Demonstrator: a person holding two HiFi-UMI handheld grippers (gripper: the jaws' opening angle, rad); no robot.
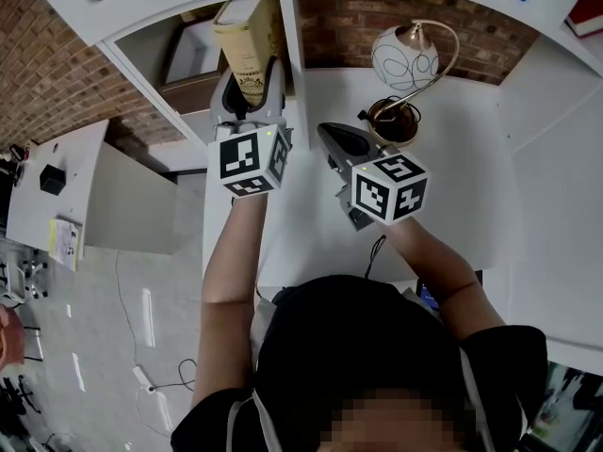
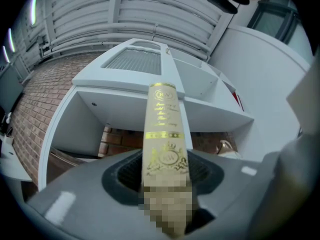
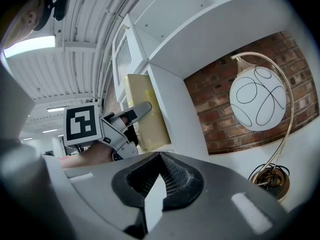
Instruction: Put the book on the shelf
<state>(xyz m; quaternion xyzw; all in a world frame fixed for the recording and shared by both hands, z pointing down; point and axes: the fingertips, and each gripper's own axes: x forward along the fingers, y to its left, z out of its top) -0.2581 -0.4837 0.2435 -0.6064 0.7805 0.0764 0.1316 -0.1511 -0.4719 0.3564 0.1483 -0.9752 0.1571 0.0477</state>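
Observation:
A cream book [image 1: 247, 40] with gold print on its spine stands upright in my left gripper [image 1: 250, 90], which is shut on its lower end. The book's top reaches into the left compartment of the white shelf unit [image 1: 294, 36], close to the upright divider. In the left gripper view the book's spine [image 2: 162, 129] runs up from between the jaws toward the shelf [image 2: 125, 84]. My right gripper [image 1: 332, 137] hovers over the white desk to the right, shut with nothing in it. Seen from the right gripper view, the book [image 3: 142, 111] sits left of the divider.
A globe lamp [image 1: 405, 59] on a curved gold stem stands on the desk [image 1: 452, 196] just right of my right gripper, with its round base [image 1: 394, 121]. A red book [image 1: 589, 8] lies on a shelf at the top right. A low white table [image 1: 57, 186] stands at the far left.

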